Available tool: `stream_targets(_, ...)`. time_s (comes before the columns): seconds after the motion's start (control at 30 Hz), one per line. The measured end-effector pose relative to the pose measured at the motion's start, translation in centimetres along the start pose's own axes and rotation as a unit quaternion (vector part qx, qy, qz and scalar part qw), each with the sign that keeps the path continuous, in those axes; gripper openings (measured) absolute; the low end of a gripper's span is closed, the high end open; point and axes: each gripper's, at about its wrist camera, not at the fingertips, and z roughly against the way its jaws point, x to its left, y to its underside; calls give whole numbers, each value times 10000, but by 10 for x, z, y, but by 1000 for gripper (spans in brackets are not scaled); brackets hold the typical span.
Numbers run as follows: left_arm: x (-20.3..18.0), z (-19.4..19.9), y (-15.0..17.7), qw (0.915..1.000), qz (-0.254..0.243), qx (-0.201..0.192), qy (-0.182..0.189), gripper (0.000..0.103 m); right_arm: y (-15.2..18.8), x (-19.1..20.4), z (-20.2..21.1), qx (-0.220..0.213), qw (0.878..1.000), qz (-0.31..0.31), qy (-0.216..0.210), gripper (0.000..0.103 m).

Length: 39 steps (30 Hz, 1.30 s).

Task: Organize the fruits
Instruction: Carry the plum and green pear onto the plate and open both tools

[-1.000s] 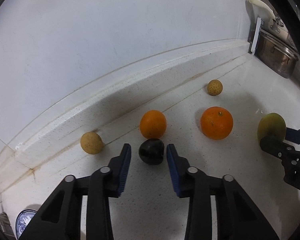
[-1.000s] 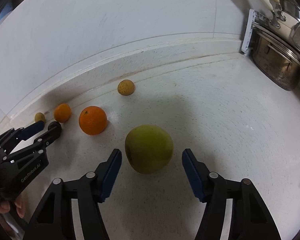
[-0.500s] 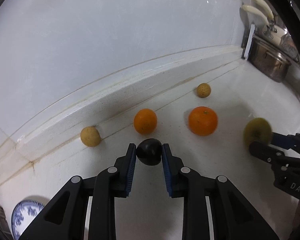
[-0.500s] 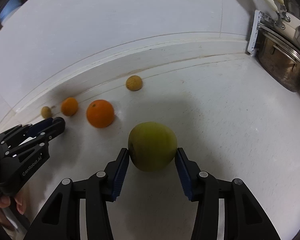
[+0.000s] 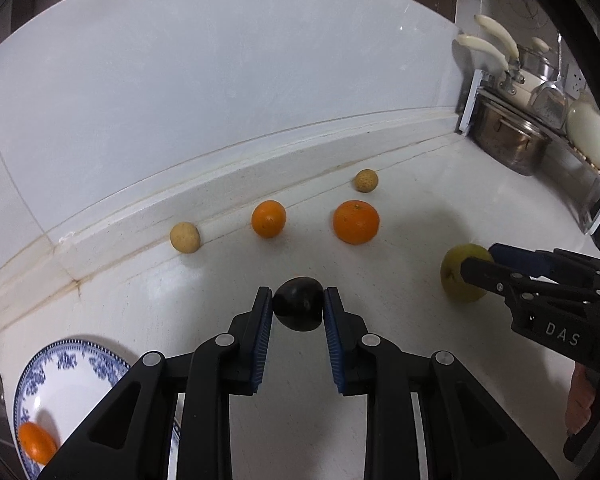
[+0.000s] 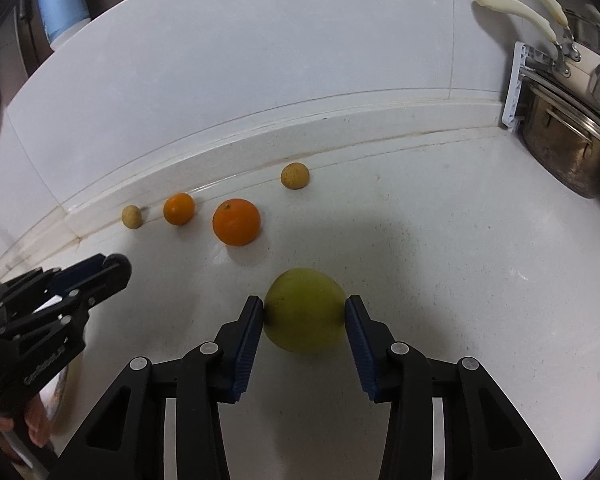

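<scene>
Left tongs [image 5: 299,310]: pinching the dark fruit [image 5: 299,309] over bare table [image 5: 420,280].
Right tongs [image 6: 305,316]: pinching the green fruit [image 6: 305,314], mid-table.
Back edge: two oranges [image 5: 356,222], two small tan fruits [image 5: 185,237].
Plate [image 5: 60,380]: front left, holding an orange.

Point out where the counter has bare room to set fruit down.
Bare counter lies between the green fruit and the steel pot. Another patch sits between the dark fruit and the blue-patterned plate. It is crowded along the back ledge, where the oranges and small tan fruits line up.
</scene>
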Motion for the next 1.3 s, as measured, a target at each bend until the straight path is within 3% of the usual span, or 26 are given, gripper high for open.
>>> stream_targets(0.17, 3, 9, 4, 9999, 136, -47, 43, 26, 0, 9, 16, -151, 9997, 178, -50, 36)
stream_targets(0.2, 1, 10, 4, 9999, 144, -54, 48, 26, 0, 12, 18, -169, 9996, 237, -53, 28)
stream_targets(0.23, 1, 11, 4, 9999, 143, -54, 46, 26, 0, 14, 19, -154, 9994, 299, -61, 4)
stream_targets(0.3, 0, 16, 7, 9999, 117, -101, 10, 26, 1, 15, 18, -68, 9993, 362, -80, 3)
stream_targets(0.33, 0, 19, 8, 9999, 74, -117, -27, 26, 1, 14, 17, -30, 9993, 343, -163, 4)
stream_targets(0.4, -3, 20, 11, 9999, 8, -136, -57, 26, 6, 13, 14, 103, 9993, 336, -143, 19)
stream_targets(0.47, -5, 25, 15, 9998, -38, -181, -96, 26, 10, 12, 21, -52, 9994, 247, -244, 53)
stream_targets(0.53, -5, 30, 19, 9998, -25, -211, -65, 26, 14, 16, 33, -265, 9987, 218, -382, 60)
stream_targets(0.57, -4, 33, 21, 9997, 18, -228, -56, 26, 16, 21, 37, -346, 9979, 291, -457, 71)
stream_targets(0.63, 4, 39, 26, 9994, 219, -246, -109, 26, 19, 33, 39, -306, 9966, 533, -554, 77)
stream_targets(1.03, 55, 67, 69, 9936, 958, -113, -580, 26, 40, 99, 8, 474, 9824, 1107, -1430, 75)
stream_targets(1.17, 62, 76, 79, 9922, 1042, -111, -673, 26, 44, 114, -3, 682, 9759, 1130, -1738, 52)
stream_targets(1.3, 69, 83, 81, 9916, 1039, -139, -758, 26, 39, 126, -10, 668, 9767, 1176, -1667, 50)
